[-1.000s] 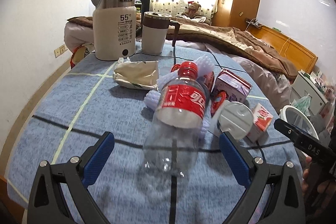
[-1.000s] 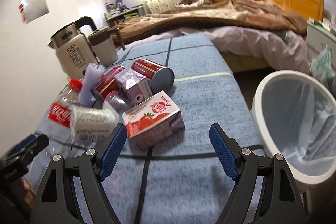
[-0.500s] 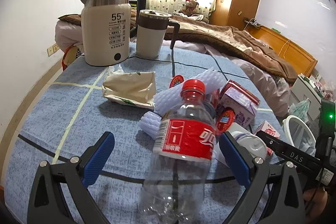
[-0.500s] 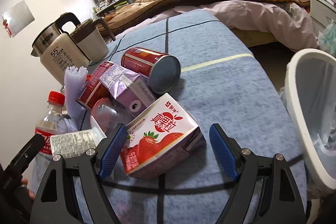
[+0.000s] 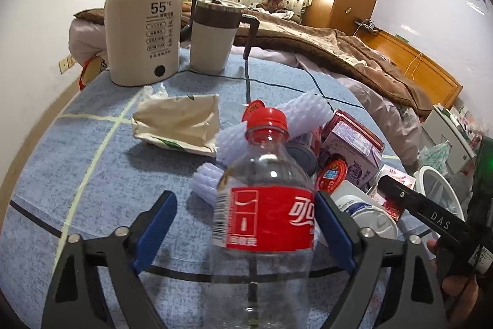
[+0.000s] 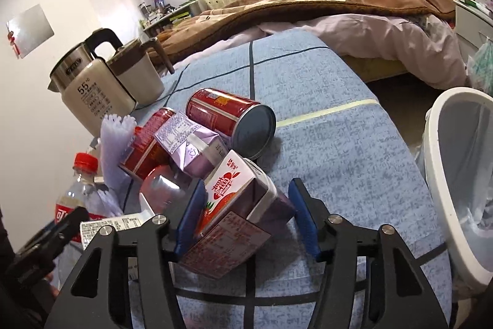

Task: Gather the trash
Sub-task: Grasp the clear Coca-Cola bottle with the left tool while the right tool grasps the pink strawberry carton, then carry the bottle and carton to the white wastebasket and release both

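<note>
A clear plastic bottle [image 5: 262, 236] with a red label and red cap sits between the blue pads of my left gripper [image 5: 243, 232], cap pointing away. Those jaws are closing: the right pad is against the label and the left pad stands apart. In the right wrist view a strawberry milk carton [image 6: 234, 205] lies tipped between the pads of my right gripper [image 6: 246, 218]. Its jaws are closing too, with the left pad at the carton and a sliver of gap at the right pad.
The blue tablecloth [image 6: 339, 144] carries a red can [image 6: 228, 116], a purple carton [image 5: 351, 156], white foam netting [image 5: 295, 116], a tissue pack [image 5: 178, 125], a kettle [image 5: 141, 33] and a mug [image 5: 212, 39]. A lined white bin [image 6: 459, 174] stands beyond the table's right edge.
Both grippers have pushed forward and their jaws have narrowed. The bottle now sits deeper between the left pads, and the strawberry carton has tipped up between the right pads.
</note>
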Available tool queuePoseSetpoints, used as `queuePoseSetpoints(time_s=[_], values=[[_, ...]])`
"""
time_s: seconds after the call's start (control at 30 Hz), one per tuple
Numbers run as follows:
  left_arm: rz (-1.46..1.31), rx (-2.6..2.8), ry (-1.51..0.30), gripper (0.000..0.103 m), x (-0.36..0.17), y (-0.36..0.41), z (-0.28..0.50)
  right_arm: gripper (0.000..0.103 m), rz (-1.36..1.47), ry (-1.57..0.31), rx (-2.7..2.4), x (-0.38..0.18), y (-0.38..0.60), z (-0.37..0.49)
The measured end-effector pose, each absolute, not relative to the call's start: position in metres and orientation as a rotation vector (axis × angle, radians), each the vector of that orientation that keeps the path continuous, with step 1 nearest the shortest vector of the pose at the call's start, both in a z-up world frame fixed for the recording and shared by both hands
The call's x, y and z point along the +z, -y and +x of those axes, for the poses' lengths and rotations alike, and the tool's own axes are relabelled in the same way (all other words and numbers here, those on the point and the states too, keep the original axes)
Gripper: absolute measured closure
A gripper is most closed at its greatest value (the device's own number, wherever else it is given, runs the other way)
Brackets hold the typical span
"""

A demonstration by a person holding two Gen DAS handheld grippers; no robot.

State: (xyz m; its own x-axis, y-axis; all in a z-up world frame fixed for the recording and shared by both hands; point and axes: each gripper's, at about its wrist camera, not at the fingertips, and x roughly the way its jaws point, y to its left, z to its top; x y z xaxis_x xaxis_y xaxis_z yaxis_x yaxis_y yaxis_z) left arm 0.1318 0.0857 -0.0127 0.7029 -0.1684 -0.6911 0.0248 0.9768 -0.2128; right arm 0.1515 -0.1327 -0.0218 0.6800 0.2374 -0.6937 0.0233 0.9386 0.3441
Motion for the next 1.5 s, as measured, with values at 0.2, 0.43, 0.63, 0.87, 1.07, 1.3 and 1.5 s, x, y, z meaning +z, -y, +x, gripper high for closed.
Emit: queuePoseSetpoints(time_s=[0.2,0.43,0.63,0.87,1.07,1.3,1.5], values=[[-0.184,-0.112,-0.800,0.028,-0.016,-0.085,0.127,0.053,0.393,-0.786,0.145,-0.020,0.139,0.147],[-0.199,-0.122,-0.807,0.039,-0.018,-0.085,0.120,0.059,0.385,-0.720,0.192,-0.010,0.133,0.136],[-0.212,-0.128,-0.791,0.039,-0.015,-0.087,0.113,0.059,0.347,-0.672,0.190,0.000,0.133,0.126],[-0.215,-0.138,-0.748,0.039,-0.005,-0.087,0.104,0.059,0.342,-0.632,0.158,0.008,0.144,0.114],[-0.204,-0.140,-0.717,0.039,0.008,-0.083,0.097,0.059,0.342,-0.602,0.143,0.018,0.155,0.104],[-0.183,-0.234,-0.673,0.039,0.030,-0.055,0.092,0.059,0.355,-0.556,0.111,0.034,0.179,0.087],[-0.149,-0.330,-0.664,0.039,0.041,-0.015,0.095,0.059,0.367,-0.519,0.050,0.047,0.211,0.071]])
